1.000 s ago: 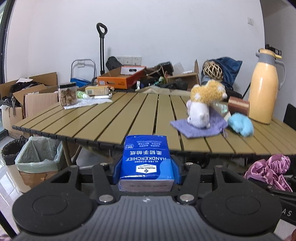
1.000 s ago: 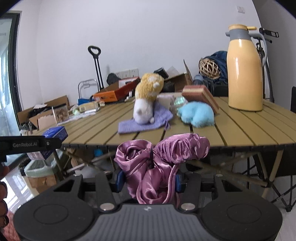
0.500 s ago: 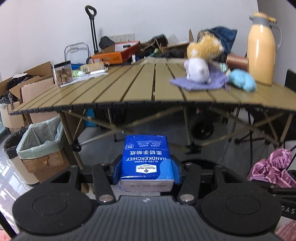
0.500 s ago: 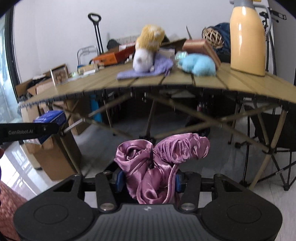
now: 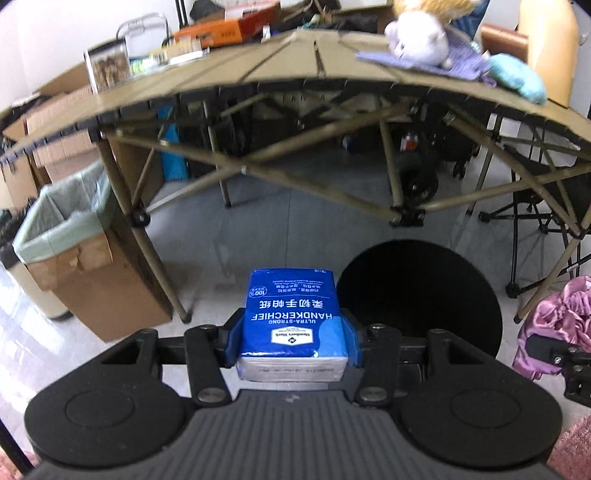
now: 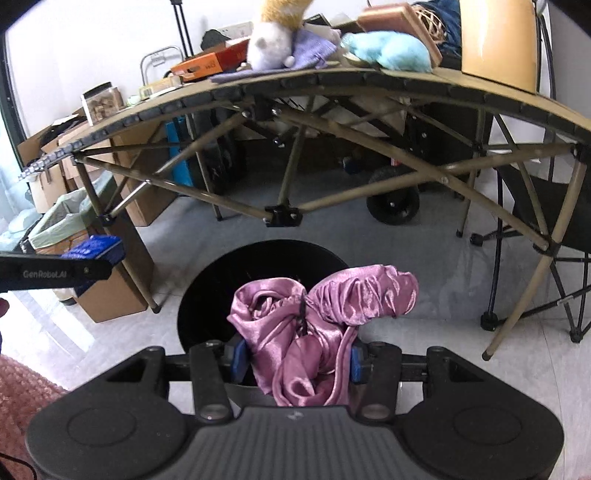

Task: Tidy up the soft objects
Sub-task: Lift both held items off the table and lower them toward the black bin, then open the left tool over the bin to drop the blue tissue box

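- Left gripper (image 5: 293,341): closed on a blue tissue pack (image 5: 293,317), blue pads pressing both its sides; low centre of the left wrist frame.
- Pack held flat, label up and upside down to the camera, white end toward the camera.
- Right gripper (image 6: 297,360): closed on a pink satin cloth (image 6: 317,314), bunched between the blue pads, two folds spreading above them; low centre of the right wrist frame.
- Same cloth seen at the right edge of the left wrist frame; pack and left gripper seen at the left edge of the right wrist frame.
- Round black bin (image 6: 221,280) on the grey floor: behind and under the cloth in the right view, just right of the pack in the left view (image 5: 424,295).
- Desk (image 5: 258,74) across the top of both frames, seen from below its edge, crossed legs under it.
- On the desk, upper right: white and yellow plush (image 5: 417,37) on a purple cloth (image 5: 461,62), light blue plush (image 5: 517,79) beside it, yellow jug (image 5: 546,44) behind.
- On the desk, upper left: clear jar (image 5: 107,68), orange box (image 5: 229,26).
- Lined cardboard box (image 5: 70,243) on the floor at left, beside a desk leg.
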The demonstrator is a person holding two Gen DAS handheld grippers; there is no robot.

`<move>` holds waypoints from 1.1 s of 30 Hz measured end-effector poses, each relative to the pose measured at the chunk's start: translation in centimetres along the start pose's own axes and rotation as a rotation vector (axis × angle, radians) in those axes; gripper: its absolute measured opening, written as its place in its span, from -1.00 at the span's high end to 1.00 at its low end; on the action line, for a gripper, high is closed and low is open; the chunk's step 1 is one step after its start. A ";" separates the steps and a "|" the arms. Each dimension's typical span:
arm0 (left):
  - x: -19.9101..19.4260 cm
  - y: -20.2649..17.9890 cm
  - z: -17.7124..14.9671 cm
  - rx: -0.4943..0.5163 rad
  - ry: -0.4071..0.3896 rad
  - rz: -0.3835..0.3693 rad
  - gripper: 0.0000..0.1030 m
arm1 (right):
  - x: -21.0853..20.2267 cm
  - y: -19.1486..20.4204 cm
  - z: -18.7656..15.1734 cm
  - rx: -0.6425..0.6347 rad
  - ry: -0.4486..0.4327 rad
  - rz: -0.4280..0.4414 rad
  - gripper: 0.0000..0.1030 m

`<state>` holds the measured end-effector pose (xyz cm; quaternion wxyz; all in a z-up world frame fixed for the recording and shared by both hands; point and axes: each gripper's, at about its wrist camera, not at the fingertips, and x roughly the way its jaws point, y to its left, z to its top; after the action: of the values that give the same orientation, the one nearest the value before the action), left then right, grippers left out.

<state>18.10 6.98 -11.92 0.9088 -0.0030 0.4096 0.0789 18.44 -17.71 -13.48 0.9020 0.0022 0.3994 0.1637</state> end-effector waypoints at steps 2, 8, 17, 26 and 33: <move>0.6 0.1 0.0 -0.006 0.031 -0.001 -0.02 | 0.4 -0.4 0.2 0.010 0.009 -0.008 0.06; 2.4 0.2 0.6 -0.031 0.127 -0.017 -0.02 | 1.3 -1.3 0.4 0.042 0.032 -0.033 0.07; 3.2 -1.8 2.4 -0.013 0.177 -0.033 -0.02 | 2.0 -2.9 0.4 0.085 0.048 -0.058 0.07; 4.3 -3.8 3.5 -0.006 0.213 -0.043 -0.02 | 2.4 -4.3 0.1 0.125 0.058 -0.075 0.07; 4.8 -5.8 4.2 0.007 0.227 -0.060 -0.02 | 2.8 -5.3 -0.1 0.151 0.070 -0.090 0.07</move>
<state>25.16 2.22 -13.05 0.8586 -0.0210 0.5098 0.0494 21.66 -21.92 -16.23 0.8912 0.0464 0.4417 0.0922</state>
